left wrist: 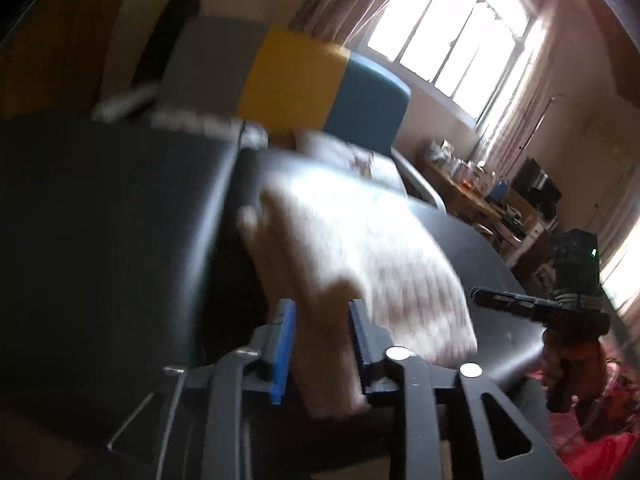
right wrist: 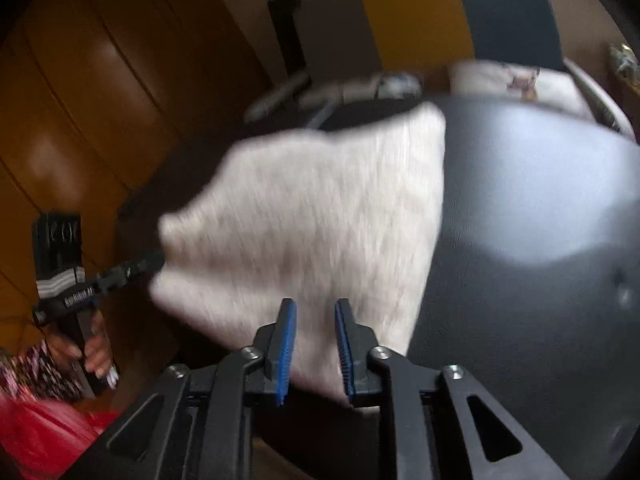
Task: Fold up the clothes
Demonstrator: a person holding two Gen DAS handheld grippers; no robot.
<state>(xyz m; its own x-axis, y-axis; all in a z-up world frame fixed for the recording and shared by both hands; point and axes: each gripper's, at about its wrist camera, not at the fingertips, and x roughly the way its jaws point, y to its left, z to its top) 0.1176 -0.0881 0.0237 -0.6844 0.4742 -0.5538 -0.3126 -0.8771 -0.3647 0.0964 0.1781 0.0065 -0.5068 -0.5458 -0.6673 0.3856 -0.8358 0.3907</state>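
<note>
A white knitted garment (left wrist: 380, 248) lies folded in a rough rectangle on the dark tabletop (left wrist: 100, 240). My left gripper (left wrist: 320, 304) hovers over its near-left corner with the blue pads apart; cloth shows in the gap, and the pads do not pinch it. In the right wrist view the same garment (right wrist: 320, 208) fills the middle. My right gripper (right wrist: 316, 304) stands over its near edge, jaws apart, with knit visible between the pads. The right gripper (left wrist: 480, 294) also shows beside the garment's right edge, and the left gripper (right wrist: 156, 258) tips against its left corner.
Beyond the dark tabletop (right wrist: 540, 200) stands a chair with a yellow and teal back (left wrist: 320, 88). A bright window (left wrist: 448, 36) and a cluttered desk (left wrist: 480, 188) are at the right. Brown wooden doors (right wrist: 88, 92) rise at the left. A person's hand (right wrist: 92, 352) holds the left tool.
</note>
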